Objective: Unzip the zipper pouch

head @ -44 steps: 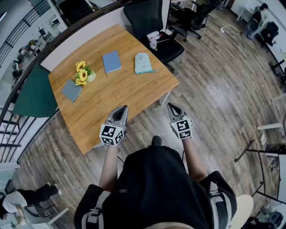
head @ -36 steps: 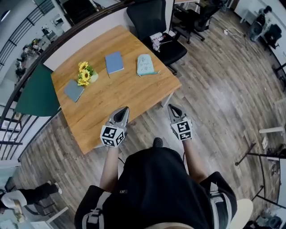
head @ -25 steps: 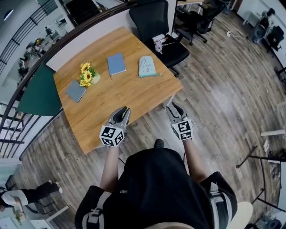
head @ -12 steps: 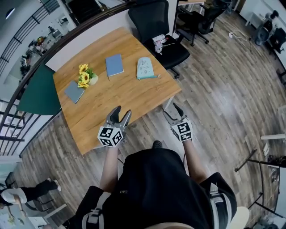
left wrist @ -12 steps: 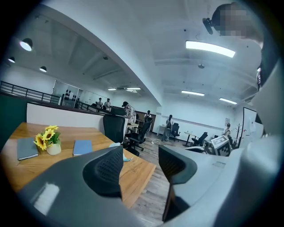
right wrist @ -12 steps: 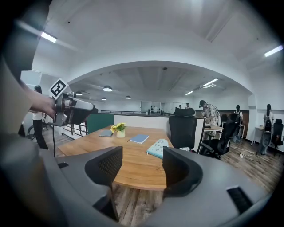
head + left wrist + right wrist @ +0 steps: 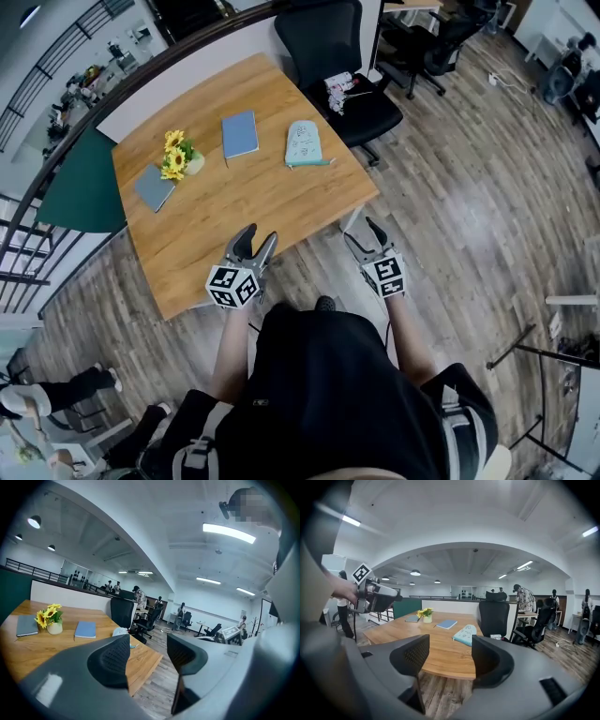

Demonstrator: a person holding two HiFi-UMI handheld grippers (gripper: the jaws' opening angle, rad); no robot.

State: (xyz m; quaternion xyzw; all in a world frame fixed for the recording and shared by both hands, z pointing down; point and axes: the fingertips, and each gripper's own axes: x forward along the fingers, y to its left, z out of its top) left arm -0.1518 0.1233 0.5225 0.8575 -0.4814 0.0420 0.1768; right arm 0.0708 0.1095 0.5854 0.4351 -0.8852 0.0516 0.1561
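A pale teal zipper pouch (image 7: 302, 143) lies flat near the far right edge of the wooden table (image 7: 244, 211). It also shows in the right gripper view (image 7: 465, 634), and its top peeks over a jaw in the left gripper view (image 7: 121, 631). My left gripper (image 7: 258, 234) hovers over the table's near edge, well short of the pouch. My right gripper (image 7: 361, 231) hangs over the floor just off the table's near right corner. Both have just been opening and now stand open with nothing between the jaws (image 7: 147, 644) (image 7: 445, 646).
On the table lie a blue notebook (image 7: 239, 133), a grey notebook (image 7: 153, 187) and a small vase of sunflowers (image 7: 176, 155). A black office chair (image 7: 337, 56) stands behind the pouch's side. A railing and green panel (image 7: 75, 197) border the left. People stand far off.
Both grippers' jaws went from shut to wide open. Both hands drifted slightly toward the table and a little lower. The pouch has not moved.
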